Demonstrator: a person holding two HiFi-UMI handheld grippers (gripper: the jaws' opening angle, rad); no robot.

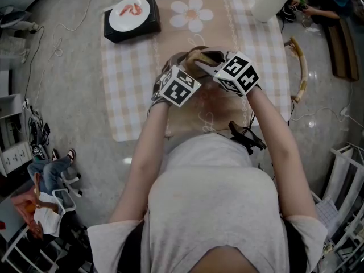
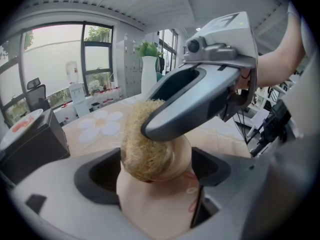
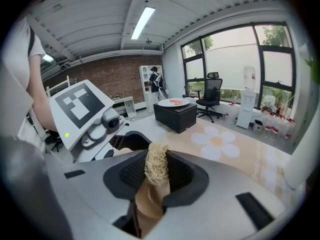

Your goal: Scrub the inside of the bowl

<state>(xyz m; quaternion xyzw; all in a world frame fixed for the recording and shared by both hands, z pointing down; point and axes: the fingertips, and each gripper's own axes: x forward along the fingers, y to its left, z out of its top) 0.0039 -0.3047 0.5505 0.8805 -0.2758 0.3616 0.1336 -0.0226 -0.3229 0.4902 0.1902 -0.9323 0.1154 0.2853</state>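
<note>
A tan bowl [image 1: 187, 57] is held up over the table, tipped on its side. My left gripper [image 1: 177, 67] is shut on it; in the left gripper view the bowl [image 2: 150, 204] fills the gap between the jaws. A straw-coloured loofah scrubber [image 2: 142, 146] is pressed into the bowl's inside. My right gripper [image 1: 203, 65] is shut on the scrubber [image 3: 156, 163], and its grey jaws reach in from the upper right in the left gripper view. Below the scrubber the bowl's rim [image 3: 147, 204] shows. Most of the bowl is hidden by the marker cubes in the head view.
The table wears a checked cloth with a white flower [image 1: 191, 13]. A black box carrying a white plate of red food [image 1: 132, 11] stands at the far left, a white vase with a plant [image 1: 269, 2] at the far right. A wooden chair [image 1: 300, 67] stands right of the table.
</note>
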